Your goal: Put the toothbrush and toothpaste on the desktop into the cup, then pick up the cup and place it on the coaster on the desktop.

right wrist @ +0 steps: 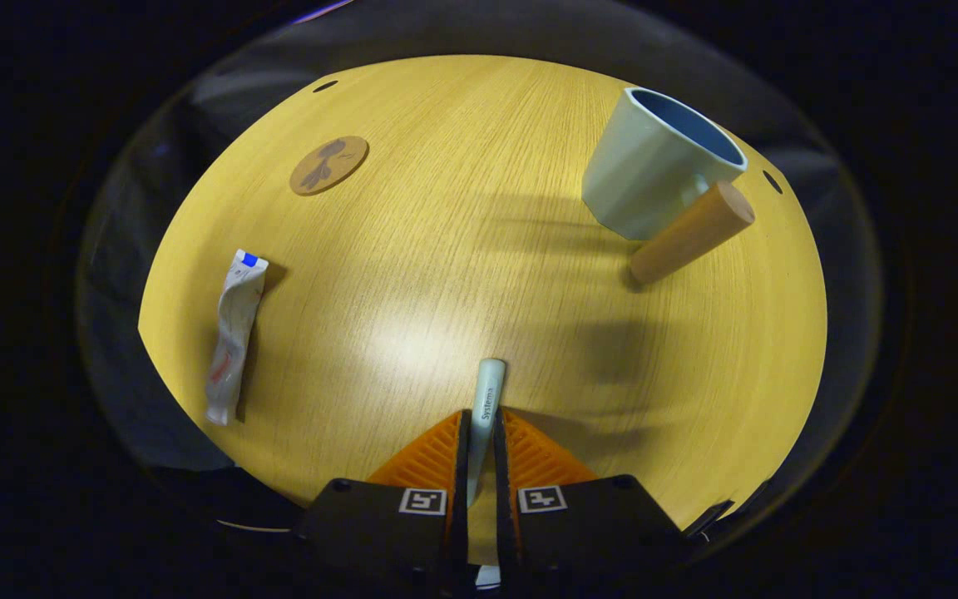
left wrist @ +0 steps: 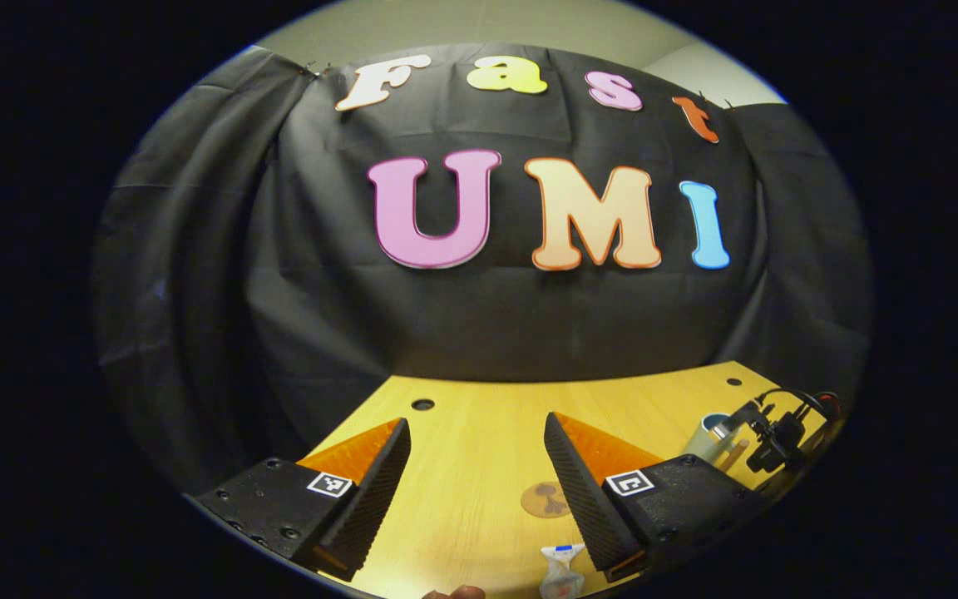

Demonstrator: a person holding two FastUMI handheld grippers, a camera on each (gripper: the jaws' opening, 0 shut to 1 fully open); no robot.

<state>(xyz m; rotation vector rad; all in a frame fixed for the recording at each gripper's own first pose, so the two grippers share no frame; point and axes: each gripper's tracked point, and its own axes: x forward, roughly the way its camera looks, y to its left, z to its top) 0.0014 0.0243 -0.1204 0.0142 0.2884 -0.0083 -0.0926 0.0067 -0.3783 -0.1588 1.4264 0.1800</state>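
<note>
In the right gripper view my right gripper [right wrist: 479, 428] is shut on the pale toothbrush [right wrist: 487, 391], whose handle end juts forward above the wooden desktop [right wrist: 446, 274]. The pale cup [right wrist: 654, 162] with a blue inside and a wooden handle stands at the far right. A crumpled white toothpaste tube [right wrist: 234, 333] lies at the left, and the round brown coaster [right wrist: 329, 164] sits beyond it. In the left gripper view my left gripper [left wrist: 475, 466] is open above the desktop, with the coaster [left wrist: 545, 499] and the toothpaste tube [left wrist: 562, 570] near its right finger. The cup [left wrist: 708, 437] shows at the right.
Small round holes [left wrist: 422, 404] pierce the desktop near its far edge. The black cloth wall stands right behind the desktop. In the left gripper view the other gripper [left wrist: 778, 433] hovers by the cup at the right.
</note>
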